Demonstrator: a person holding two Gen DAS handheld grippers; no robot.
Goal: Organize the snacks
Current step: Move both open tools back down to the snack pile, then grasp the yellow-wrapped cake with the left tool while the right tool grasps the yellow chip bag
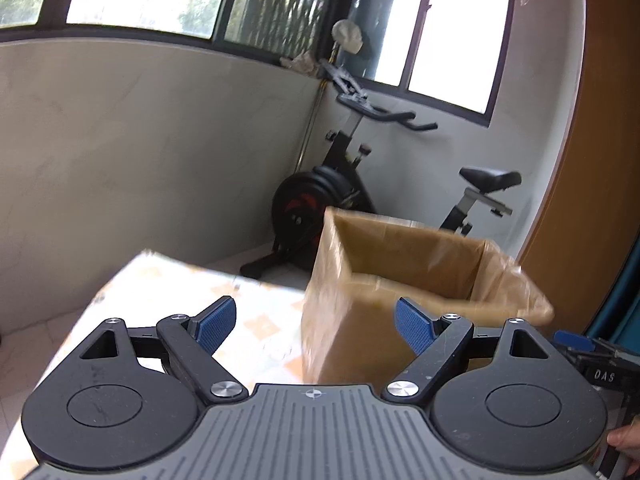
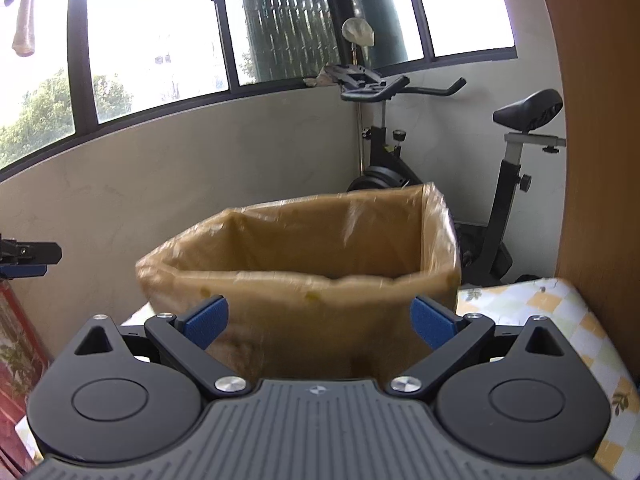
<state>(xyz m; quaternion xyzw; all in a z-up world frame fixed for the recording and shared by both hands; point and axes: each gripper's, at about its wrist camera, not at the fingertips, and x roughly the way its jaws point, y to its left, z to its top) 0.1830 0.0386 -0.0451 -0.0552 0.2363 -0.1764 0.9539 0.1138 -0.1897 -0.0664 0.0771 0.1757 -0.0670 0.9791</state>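
Both tools gape, left (image 1: 316,324) and right (image 2: 320,322), holding nothing. Box (image 2: 320,280) stands just ahead on the bench (image 2: 560,312); no snacks show. Its light, loose lining might snag a finger and tip it.
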